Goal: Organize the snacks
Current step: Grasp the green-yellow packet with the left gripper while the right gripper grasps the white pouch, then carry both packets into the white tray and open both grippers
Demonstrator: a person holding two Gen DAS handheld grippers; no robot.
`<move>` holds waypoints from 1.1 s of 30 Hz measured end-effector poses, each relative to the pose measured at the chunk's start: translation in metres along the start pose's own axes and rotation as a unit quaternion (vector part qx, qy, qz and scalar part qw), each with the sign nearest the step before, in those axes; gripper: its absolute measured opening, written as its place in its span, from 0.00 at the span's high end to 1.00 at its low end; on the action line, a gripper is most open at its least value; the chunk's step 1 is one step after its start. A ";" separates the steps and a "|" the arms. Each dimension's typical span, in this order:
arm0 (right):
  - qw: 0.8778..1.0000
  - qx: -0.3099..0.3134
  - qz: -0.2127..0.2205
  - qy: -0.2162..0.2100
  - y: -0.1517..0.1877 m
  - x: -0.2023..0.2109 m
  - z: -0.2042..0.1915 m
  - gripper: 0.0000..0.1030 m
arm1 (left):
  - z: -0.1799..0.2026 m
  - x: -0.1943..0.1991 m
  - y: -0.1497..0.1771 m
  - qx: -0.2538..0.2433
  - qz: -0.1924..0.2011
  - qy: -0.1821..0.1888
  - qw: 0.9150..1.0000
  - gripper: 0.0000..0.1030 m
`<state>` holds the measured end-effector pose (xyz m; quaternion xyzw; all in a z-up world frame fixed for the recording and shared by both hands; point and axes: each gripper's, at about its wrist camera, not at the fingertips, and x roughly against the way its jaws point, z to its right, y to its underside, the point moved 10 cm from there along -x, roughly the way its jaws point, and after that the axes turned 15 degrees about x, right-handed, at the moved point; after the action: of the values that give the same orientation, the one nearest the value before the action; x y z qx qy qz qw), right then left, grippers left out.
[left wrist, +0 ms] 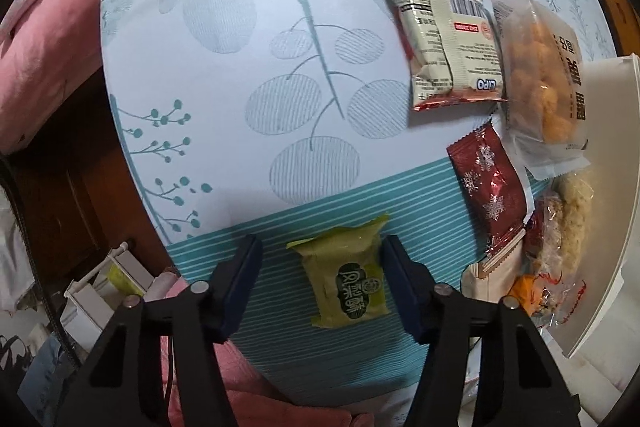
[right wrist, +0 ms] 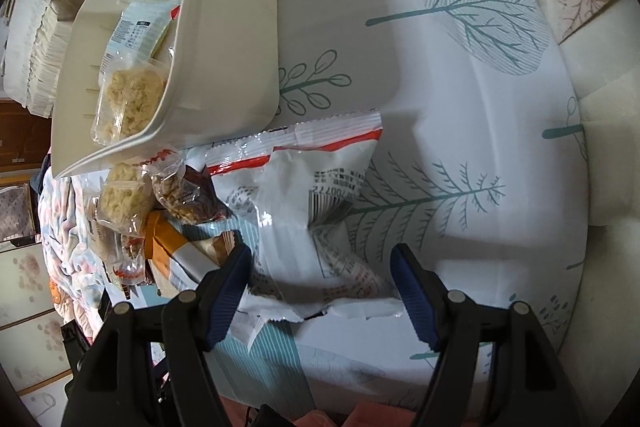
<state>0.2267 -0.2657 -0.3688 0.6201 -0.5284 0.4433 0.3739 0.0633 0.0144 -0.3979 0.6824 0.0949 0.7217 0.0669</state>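
A green snack packet (left wrist: pixel 348 279) lies on the striped band of the tablecloth. It sits between the fingers of my left gripper (left wrist: pixel 322 267): the right pad is at its edge and a gap shows at the left pad. In the right wrist view a crumpled white and red snack bag (right wrist: pixel 304 195) rests on the cloth, and my right gripper (right wrist: pixel 322 275) is shut on its near end. A white tray (right wrist: pixel 224 27) stands beyond it and holds a rice-cracker packet (right wrist: pixel 128 91).
A cream packet (left wrist: pixel 444 39), a bag of orange puffs (left wrist: pixel 540 83) and a dark red snowflake packet (left wrist: pixel 492 187) lie right of the left gripper, beside the tray (left wrist: pixel 600 187). More snacks (right wrist: pixel 124 199) are piled left of the white bag. Pink bedding (left wrist: pixel 48 27) borders the table's left edge.
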 end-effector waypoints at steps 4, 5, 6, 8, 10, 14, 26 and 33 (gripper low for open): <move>1.000 0.002 -0.006 0.007 -0.001 -0.005 -0.002 0.30 | -0.008 0.001 0.004 0.013 -0.024 0.008 1.000 0.56; 1.000 0.003 -0.006 0.008 -0.001 -0.006 -0.002 0.30 | -0.008 0.001 0.005 0.012 -0.023 0.007 1.000 0.56; 1.000 0.003 -0.006 0.010 -0.001 -0.007 -0.002 0.30 | -0.007 0.001 0.006 0.011 -0.024 0.008 1.000 0.57; 1.000 0.004 -0.007 0.014 -0.002 -0.008 -0.003 0.30 | -0.007 -0.001 0.011 0.010 -0.034 0.011 0.999 0.61; 1.000 0.007 -0.005 0.017 -0.002 -0.007 -0.004 0.30 | -0.009 -0.004 0.015 0.005 -0.040 0.011 0.999 0.64; 1.000 0.012 -0.004 0.022 0.000 -0.006 -0.006 0.34 | -0.013 -0.006 0.024 -0.001 -0.047 0.008 0.999 0.65; 0.999 0.048 -0.011 0.024 0.014 0.013 -0.026 0.43 | -0.019 0.010 0.052 -0.043 -0.064 0.003 0.997 0.65; 0.996 0.089 -0.002 0.025 0.024 0.039 -0.042 0.44 | -0.012 0.041 0.057 -0.085 -0.057 0.005 0.995 0.65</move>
<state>0.1982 -0.2433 -0.3189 0.6404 -0.4760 0.5036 0.3311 0.0513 -0.0327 -0.3457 0.6641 0.0727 0.7256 0.1650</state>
